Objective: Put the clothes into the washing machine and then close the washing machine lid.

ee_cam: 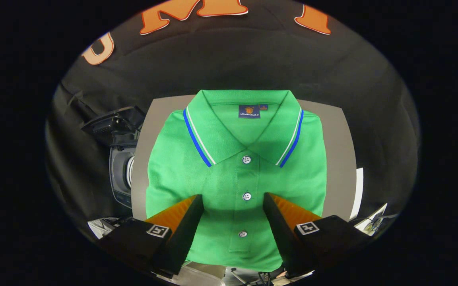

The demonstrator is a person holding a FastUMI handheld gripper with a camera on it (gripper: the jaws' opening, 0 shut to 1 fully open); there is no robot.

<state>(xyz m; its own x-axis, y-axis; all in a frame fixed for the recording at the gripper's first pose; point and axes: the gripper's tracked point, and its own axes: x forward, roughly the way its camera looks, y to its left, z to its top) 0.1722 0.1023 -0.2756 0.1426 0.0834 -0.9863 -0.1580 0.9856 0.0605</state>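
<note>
a folded green polo shirt (237,174) lies flat on a grey table (332,159), collar away from the gripper (233,206), whose fingers stand apart with nothing between them but the button placket below. the shirt looks light, soft and limp, likely to unfold and droop once lifted, so a pinch through several folded layers near the placket or front hem seems best. a dark blue neck label (249,111) carries an emblem and writing too small to read. a dark machine (119,159) stands just beside the table.
</note>
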